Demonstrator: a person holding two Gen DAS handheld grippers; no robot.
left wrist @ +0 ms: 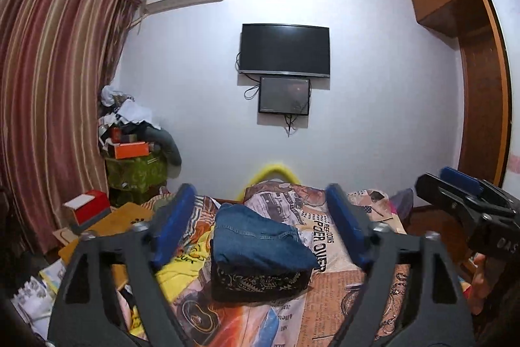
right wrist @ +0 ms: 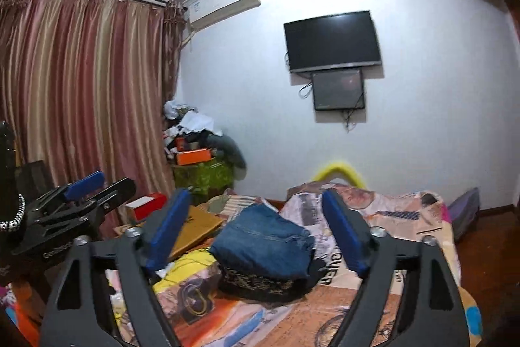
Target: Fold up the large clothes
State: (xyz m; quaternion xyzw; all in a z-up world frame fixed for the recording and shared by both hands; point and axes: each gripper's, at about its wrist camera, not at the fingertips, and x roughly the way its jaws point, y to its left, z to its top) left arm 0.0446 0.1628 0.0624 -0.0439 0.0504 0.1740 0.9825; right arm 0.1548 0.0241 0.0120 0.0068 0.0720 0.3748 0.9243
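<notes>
Both grippers, left gripper (left wrist: 260, 226) and right gripper (right wrist: 256, 226), I hold spread wide above folded jeans (left wrist: 260, 241) atop a dark patterned garment (left wrist: 260, 282).

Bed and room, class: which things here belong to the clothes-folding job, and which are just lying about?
Job:
folded jeans
dark patterned garment under the jeans
left gripper, open
right gripper, open

Lying about:
yellow cloth
red box
orange box
television
curtain

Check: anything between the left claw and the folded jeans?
Nothing: left claw is open, raised above the bed; folded jeans show unobstructed through its gap, left wrist view.
</notes>
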